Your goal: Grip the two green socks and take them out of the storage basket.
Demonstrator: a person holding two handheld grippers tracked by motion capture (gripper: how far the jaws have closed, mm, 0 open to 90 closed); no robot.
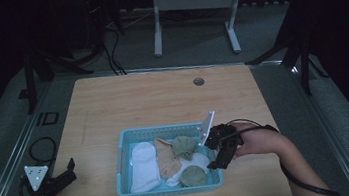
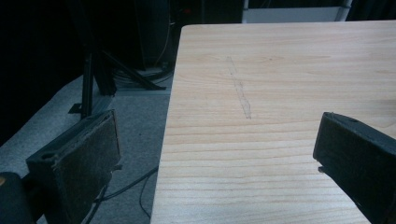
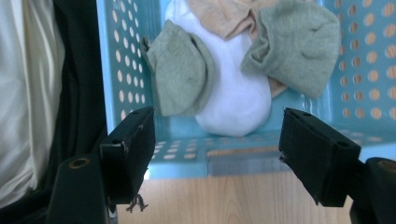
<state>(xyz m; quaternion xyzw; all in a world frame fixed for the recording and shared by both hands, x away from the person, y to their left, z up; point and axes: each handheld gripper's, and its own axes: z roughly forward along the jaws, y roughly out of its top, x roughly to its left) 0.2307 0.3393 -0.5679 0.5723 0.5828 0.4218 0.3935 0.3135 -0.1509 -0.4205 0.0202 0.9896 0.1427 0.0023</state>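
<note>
Socks sit in the blue basket (image 1: 122,157) at the near middle of the table (image 1: 112,100): a white sock (image 1: 143,167) lies flat on its left side, a beige one (image 1: 166,159) in the middle, two green socks (image 1: 184,146) on the right with a second white sock (image 3: 236,100) under them. Right gripper (image 1: 217,149) hangs at the basket's right wall, jaws spread and empty; in the right gripper view they straddle the rim with the nearer green sock (image 3: 180,74) and that white toe just beyond. No earlier shot, so I'll judge only this one. Step in hand looks like a pick from the right end. To do it well: clear the rim first, drop in over the wall, choose one sock, probably the nearer green one since it lies on top, and pinch a raised fold, not the perforated floor. Watch for snagging the white sock beneath. Left gripper (image 1: 54,182) rests at the table's near left corner, well apart, jaws wide, nothing between them.
</note>
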